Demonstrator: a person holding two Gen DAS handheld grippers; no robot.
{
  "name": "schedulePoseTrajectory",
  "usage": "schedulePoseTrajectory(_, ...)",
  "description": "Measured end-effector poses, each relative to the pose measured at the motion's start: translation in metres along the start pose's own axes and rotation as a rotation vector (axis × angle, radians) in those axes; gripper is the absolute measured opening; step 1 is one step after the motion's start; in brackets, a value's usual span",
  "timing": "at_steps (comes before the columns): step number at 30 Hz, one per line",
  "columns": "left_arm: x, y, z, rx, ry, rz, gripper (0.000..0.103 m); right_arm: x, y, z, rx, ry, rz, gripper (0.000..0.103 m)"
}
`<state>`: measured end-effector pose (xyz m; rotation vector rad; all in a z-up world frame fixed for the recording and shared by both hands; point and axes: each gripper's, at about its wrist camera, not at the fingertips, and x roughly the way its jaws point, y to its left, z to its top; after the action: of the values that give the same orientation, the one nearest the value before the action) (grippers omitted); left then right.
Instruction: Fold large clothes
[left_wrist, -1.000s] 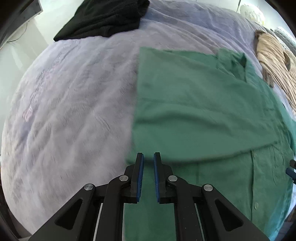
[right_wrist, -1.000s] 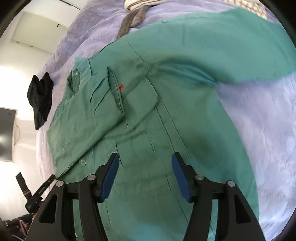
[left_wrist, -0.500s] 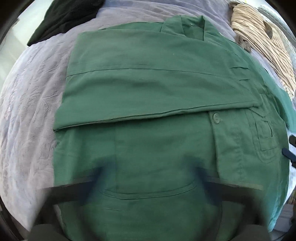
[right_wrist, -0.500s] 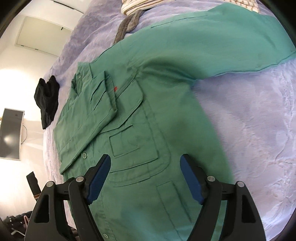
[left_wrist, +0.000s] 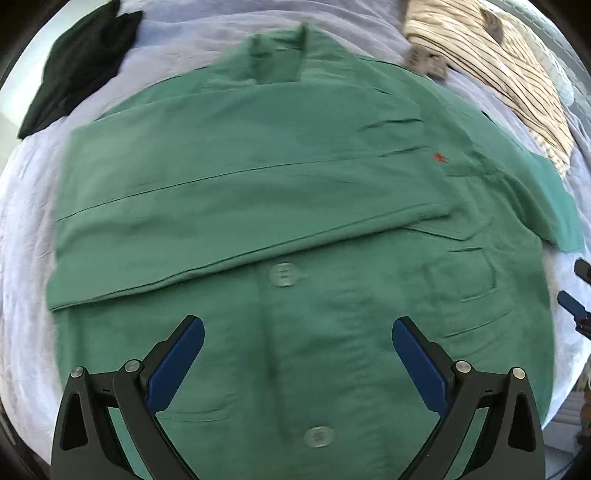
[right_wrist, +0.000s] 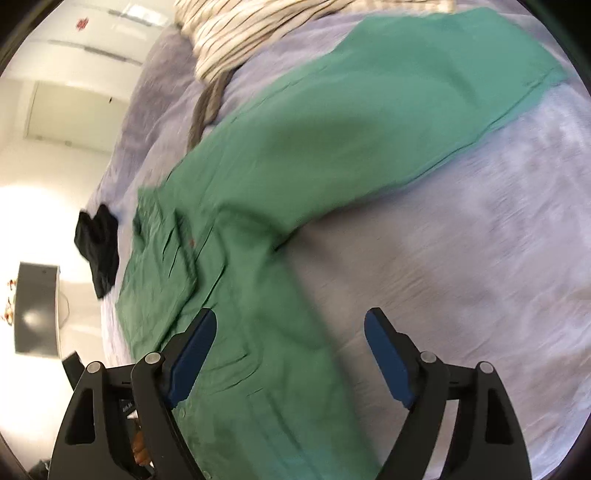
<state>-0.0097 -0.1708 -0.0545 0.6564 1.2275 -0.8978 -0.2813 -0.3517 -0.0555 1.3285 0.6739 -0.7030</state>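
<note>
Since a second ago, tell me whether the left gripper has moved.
Yes. The left gripper moved off the lavender bedspread onto the green shirt, toward the striped garment.

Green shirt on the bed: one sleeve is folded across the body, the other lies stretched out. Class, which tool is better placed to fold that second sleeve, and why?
Probably the right tool. It hangs empty, jaws opening, over the green shirt beside the unfolded sleeve. The left tool is open over the button placket, farther from it.
</note>
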Motion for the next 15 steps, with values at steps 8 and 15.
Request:
schedulePoseTrajectory(8, 0.003, -0.060, 0.014, 0.084, -0.016, -0.036, 0.102, -0.038, -0.080, 0.045, 0.213, -0.147, 0.014, 0.103)
schedulePoseTrajectory(15, 0.012, -0.095, 0.033, 0.093, -0.010, -0.074, 0.102, -0.056, -0.135, 0.087, 0.379, -0.252, 0.092, 0.103)
